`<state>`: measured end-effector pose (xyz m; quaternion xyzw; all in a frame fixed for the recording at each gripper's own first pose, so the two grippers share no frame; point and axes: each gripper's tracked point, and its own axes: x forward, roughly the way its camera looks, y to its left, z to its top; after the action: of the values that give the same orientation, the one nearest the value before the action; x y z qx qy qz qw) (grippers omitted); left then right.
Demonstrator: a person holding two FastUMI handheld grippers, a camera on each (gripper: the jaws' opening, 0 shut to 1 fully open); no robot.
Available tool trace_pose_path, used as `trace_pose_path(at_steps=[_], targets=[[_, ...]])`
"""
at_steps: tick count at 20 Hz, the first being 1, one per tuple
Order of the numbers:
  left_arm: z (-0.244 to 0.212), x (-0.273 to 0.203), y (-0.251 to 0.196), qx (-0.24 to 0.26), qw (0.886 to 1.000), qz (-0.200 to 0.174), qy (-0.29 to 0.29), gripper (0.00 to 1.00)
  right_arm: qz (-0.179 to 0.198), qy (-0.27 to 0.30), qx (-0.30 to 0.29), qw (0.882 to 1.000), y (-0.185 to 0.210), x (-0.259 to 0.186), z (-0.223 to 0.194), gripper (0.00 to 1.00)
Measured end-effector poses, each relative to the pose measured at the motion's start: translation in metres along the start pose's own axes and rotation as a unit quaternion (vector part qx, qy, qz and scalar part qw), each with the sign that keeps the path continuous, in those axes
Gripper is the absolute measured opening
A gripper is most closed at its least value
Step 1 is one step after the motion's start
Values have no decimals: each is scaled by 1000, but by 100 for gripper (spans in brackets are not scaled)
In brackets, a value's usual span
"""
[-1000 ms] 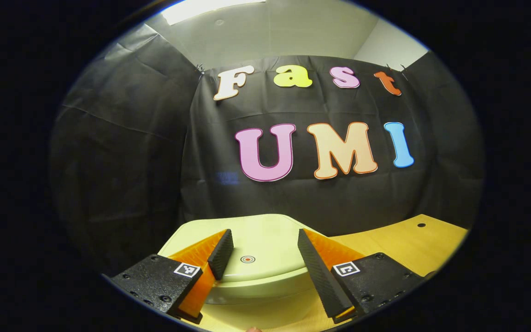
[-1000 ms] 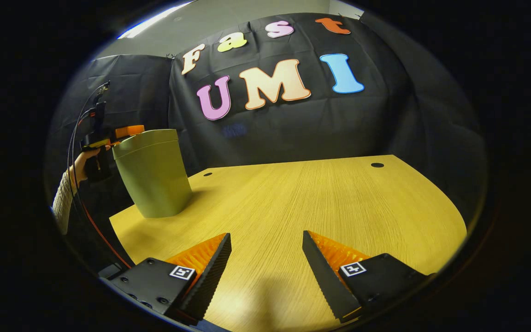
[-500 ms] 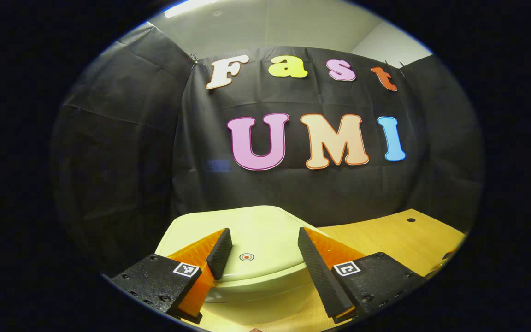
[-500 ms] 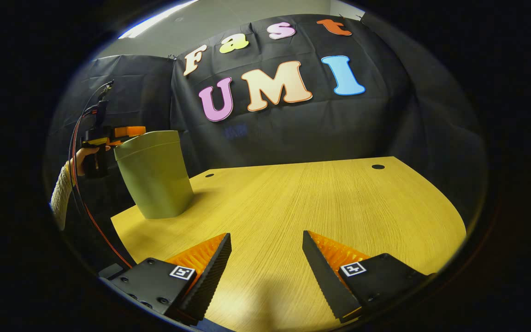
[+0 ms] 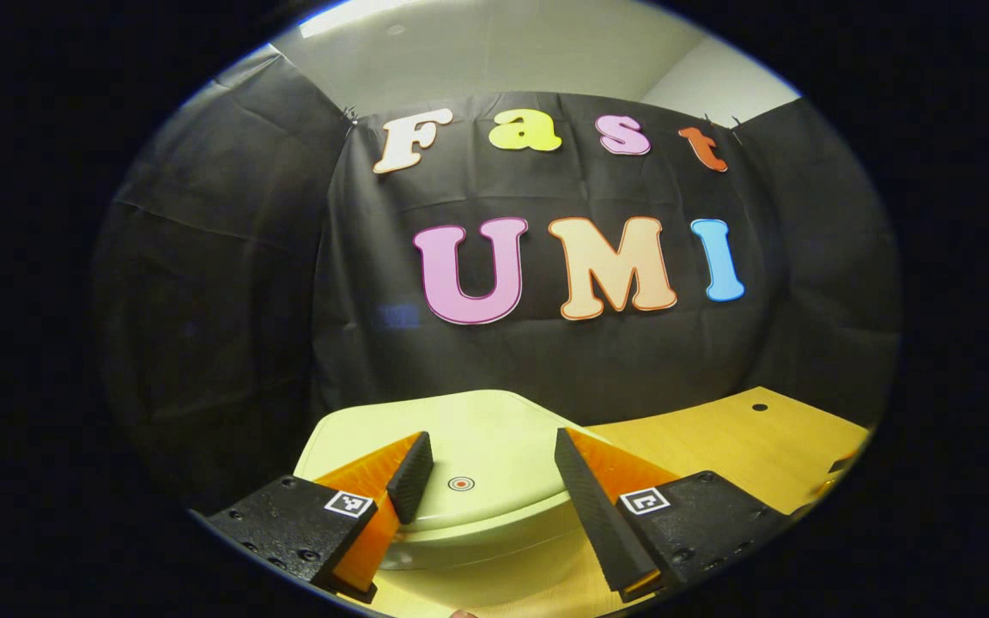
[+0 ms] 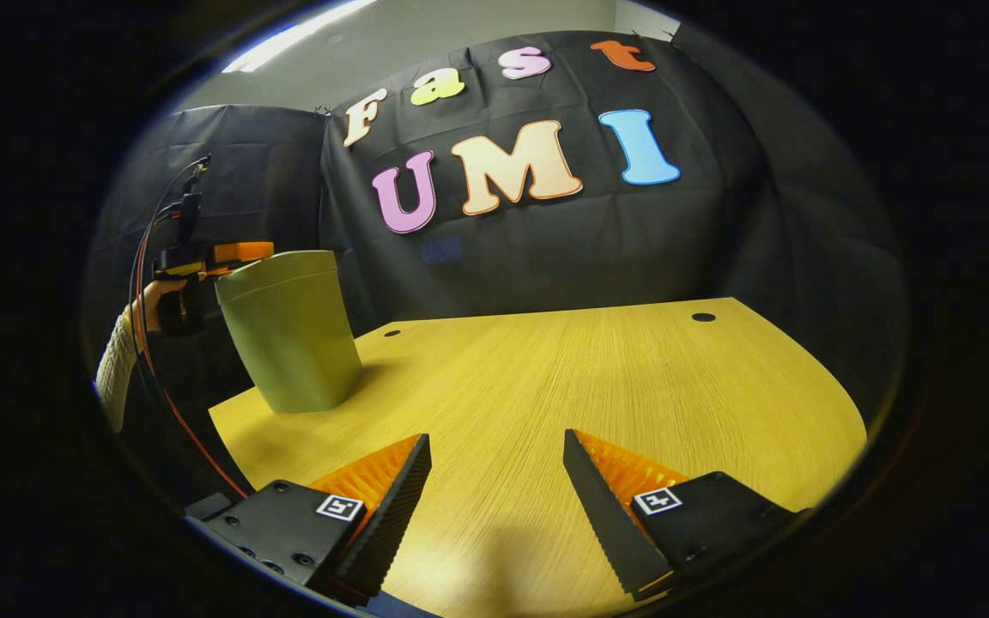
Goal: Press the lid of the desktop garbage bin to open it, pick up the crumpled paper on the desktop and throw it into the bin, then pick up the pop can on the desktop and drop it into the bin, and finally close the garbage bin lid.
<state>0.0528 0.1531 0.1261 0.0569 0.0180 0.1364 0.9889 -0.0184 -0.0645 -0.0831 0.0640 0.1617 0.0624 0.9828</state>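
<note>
Left gripper point(image 5: 484, 481): held over the top of the garbage bin; fingers spread apart with nothing between them, the lid showing in the gap. Whether the tips touch the lid cannot be told.
Garbage bin point(image 6: 290, 339): pale green, upright, at the table's far left corner in the right gripper view, close to the edge.
Lid point(image 5: 477, 442): down and flush on the bin; a small round red-and-white mark point(image 5: 460, 484) sits on it, between the left gripper's fingers.
Left gripper, far sighting point(image 6: 228, 253): seen from the right gripper view level with the bin's rim, at its left side.
Hand point(image 6: 151, 296): grips the left gripper's handle; a light knitted sleeve point(image 6: 114, 378) covers the wrist.
Cables point(image 6: 155, 360): red and black, hanging from the left gripper down past the table edge.
Right gripper point(image 6: 494, 481): low over the near part of the table, well apart from the bin; fingers released and wide, holding nothing.
Table point(image 6: 597, 378): light wood grain, with two small dark round holes near its far edge point(image 6: 702, 317).
</note>
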Motion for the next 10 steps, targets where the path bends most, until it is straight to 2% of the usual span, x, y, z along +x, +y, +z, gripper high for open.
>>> trace_pose_path(at_steps=[5,6,7,10], targets=[[28,-6,0,5,999,7,-38,92,-13,-6,6,1000,-7,-1,4,98],[37,-9,-6,7,999,0,-46,92,-15,-7,6,1000,-8,0,6,94],[47,-13,-15,9,998,-8,-57,92,-17,-8,7,1000,-8,0,6,98],[60,-26,-47,11,996,-33,-80,92,-17,-10,7,1000,-6,-1,7,98]])
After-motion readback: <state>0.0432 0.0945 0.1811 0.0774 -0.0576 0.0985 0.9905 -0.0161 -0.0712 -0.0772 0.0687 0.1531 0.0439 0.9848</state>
